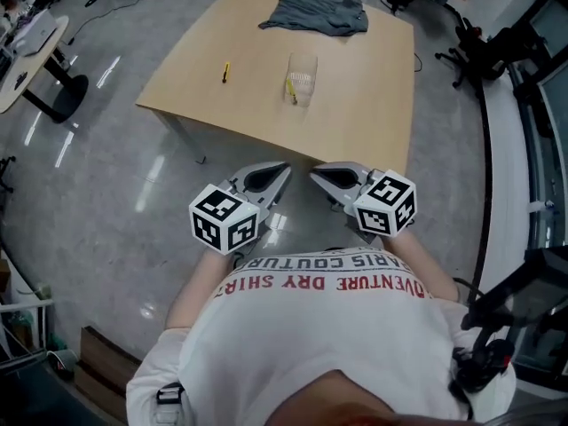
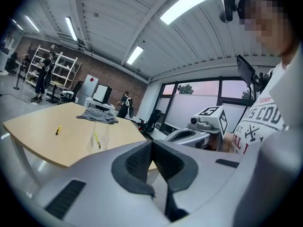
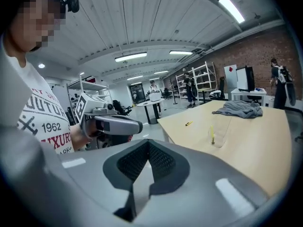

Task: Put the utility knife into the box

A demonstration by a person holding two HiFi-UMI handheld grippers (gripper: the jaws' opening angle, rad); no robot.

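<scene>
A small yellow utility knife (image 1: 225, 72) lies on the left part of the wooden table (image 1: 355, 114). To its right stands a clear plastic box (image 1: 302, 78) holding one yellow item (image 1: 292, 90). My left gripper (image 1: 282, 169) and right gripper (image 1: 315, 173) hang side by side close to my chest, short of the table's near edge, both shut with nothing in them. In the left gripper view the knife (image 2: 57, 130) and box (image 2: 99, 137) sit far beyond the gripper (image 2: 152, 148). In the right gripper view the knife (image 3: 188, 124) and box (image 3: 218, 130) are likewise distant from the gripper (image 3: 148, 148).
A grey cloth (image 1: 318, 11) lies crumpled at the table's far end. A round desk (image 1: 27, 51) stands to the left and office chairs (image 1: 470, 51) to the right. Grey floor separates me from the table. People and shelves (image 2: 47, 72) are in the background.
</scene>
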